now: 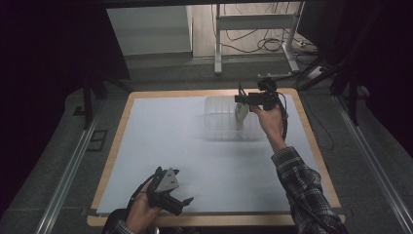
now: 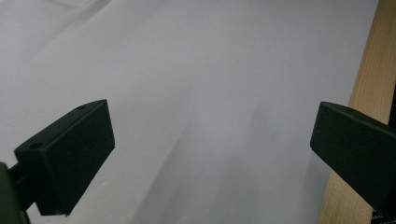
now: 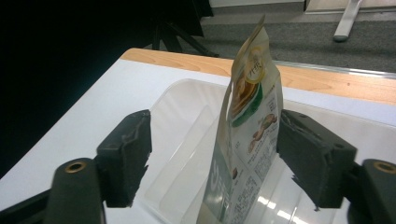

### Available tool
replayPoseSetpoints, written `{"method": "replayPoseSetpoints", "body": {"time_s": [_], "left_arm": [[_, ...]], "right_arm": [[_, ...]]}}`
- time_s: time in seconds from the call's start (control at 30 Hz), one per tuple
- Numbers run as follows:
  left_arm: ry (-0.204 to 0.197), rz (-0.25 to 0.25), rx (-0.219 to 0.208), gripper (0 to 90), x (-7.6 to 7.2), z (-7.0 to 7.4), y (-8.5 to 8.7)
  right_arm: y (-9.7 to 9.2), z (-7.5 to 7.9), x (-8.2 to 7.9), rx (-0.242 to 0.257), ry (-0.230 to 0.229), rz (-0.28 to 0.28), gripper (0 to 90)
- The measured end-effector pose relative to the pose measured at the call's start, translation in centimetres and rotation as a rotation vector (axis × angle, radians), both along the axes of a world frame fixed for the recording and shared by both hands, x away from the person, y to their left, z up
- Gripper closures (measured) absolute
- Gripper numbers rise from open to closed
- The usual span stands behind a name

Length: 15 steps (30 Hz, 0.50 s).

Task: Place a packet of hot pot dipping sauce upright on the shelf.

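- Nearest the high camera, the left gripper [image 1: 176, 200] rests at the near edge of the table [image 1: 311, 146], held low in the left hand [image 1: 141, 210]; its jaws stand wide apart over the bare white sheet [image 2: 210, 84] and hold nothing.
- Far across the table, the right gripper [image 1: 239, 101] is held up by the right hand [image 1: 269, 119] over a clear plastic bin [image 1: 219, 122].
- Between its jaws stands a snack pouch [image 3: 250, 121], upright, its long axis running top to bottom, its lower end down inside the bin.
- Those jaws are parted: the right jaw touches or nearly touches the pouch's edge, while the left jaw stands well clear, so the pouch looks loose, not pinched.
- Whether the pouch rests on the bin's floor cannot be told.
- Judging from this, the right hand is by far the nearer to the pouch, and any coming move turns on the pouch standing straight up between those jaws.
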<state>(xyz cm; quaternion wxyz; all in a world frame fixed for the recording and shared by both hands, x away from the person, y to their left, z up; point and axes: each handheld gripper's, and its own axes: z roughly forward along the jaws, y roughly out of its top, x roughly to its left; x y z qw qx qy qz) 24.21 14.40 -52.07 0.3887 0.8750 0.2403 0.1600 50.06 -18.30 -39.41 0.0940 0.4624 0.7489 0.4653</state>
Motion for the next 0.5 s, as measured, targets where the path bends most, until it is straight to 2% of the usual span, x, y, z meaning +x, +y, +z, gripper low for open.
{"method": "replayPoseSetpoints", "body": {"time_s": [0.17, 0.5], "left_arm": [[0.001, -0.002, 0.002, 0.0, 0.01, -0.03, -0.02], [0.001, -0.003, 0.002, 0.0, -0.01, -0.03, -0.05]], "right_arm": [[-0.11, -0.05, -0.18, -0.003, 0.013, 0.029, 19.8], [-0.31, 0.07, -1.02, -0.013, -0.022, 0.059, 14.4]]}}
